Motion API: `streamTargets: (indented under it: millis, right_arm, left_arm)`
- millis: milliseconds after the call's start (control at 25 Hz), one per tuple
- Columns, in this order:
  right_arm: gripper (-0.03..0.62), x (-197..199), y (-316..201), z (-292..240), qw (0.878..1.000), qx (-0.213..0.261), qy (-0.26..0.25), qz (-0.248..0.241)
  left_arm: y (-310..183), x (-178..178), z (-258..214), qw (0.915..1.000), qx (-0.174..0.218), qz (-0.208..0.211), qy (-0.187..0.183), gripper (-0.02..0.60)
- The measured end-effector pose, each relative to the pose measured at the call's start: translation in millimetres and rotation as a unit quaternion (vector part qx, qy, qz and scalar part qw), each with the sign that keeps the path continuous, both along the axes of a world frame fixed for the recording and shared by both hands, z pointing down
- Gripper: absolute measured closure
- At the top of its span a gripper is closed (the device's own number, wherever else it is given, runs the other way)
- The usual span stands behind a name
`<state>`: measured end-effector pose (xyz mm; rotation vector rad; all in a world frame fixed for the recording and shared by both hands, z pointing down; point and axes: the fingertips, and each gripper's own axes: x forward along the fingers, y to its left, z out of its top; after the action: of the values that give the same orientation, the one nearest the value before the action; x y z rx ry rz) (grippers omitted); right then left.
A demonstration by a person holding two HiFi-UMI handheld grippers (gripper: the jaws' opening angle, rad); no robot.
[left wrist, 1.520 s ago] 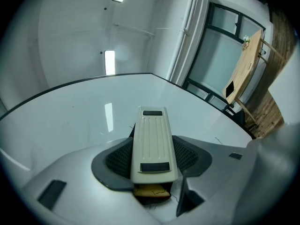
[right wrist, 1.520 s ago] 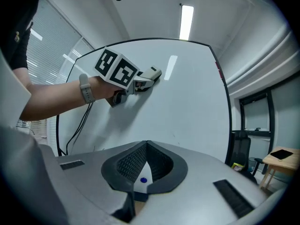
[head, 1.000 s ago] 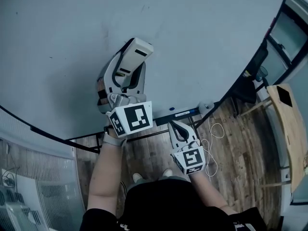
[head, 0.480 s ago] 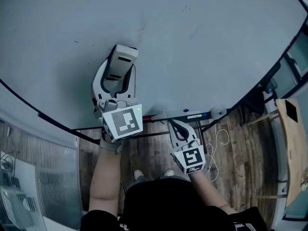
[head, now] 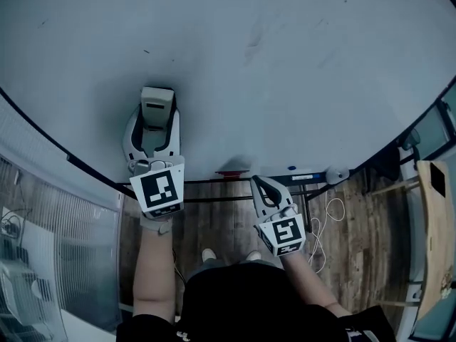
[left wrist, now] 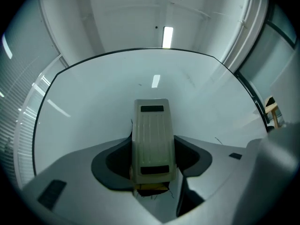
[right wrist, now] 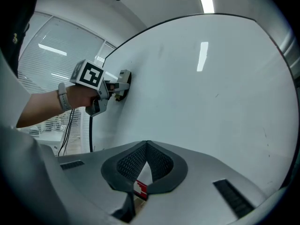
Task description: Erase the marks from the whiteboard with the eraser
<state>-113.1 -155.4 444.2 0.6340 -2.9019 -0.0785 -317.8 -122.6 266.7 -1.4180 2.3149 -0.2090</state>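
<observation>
Gripper on the left (left wrist: 151,165) is clamped on the eraser (left wrist: 151,135), with the pale ribbed back facing its camera and the far end pressed against the whiteboard (head: 285,84). Over the last second it has slid left and down the board. It started out right under the faint grey smudge (head: 253,43), and now that smudge sits well off to its upper right, with a tiny dark dash (head: 146,50) just above the eraser. My guess is the wiping is mostly done but not finished, since those leftovers still need a pass. The right gripper (right wrist: 146,146) hasn't really budged. It hangs low by the board's bottom edge with its jaws together on nothing, and the red bit showing through the gap looks like something lying behind them. Reading-wise there's not much. Each gripper carries a cube with black-and-white square markers (head: 159,189), which are patterns, not words. The eraser has two dark rectangular patches I can't read. A red marker (head: 229,172) lies along the ledge, too small to make out any print.
</observation>
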Motion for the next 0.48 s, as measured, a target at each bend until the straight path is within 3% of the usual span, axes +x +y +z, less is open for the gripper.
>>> streamTargets:
  millis: [80,480]
  right_arm:
    - [0.568,-12.1,5.3,-0.2,1.0,-0.001,0.0,-0.012]
    - [0.568,-55.0,28.7,4.0,0.998,-0.006,0.007,-0.055]
  left_arm:
    - [10.1,-16.0,15.7,0.9995,-0.001,-0.011,0.028,0.316]
    - [40.2,-45.1,115.3,0.9885,-0.102,-0.008,0.111,0.316]
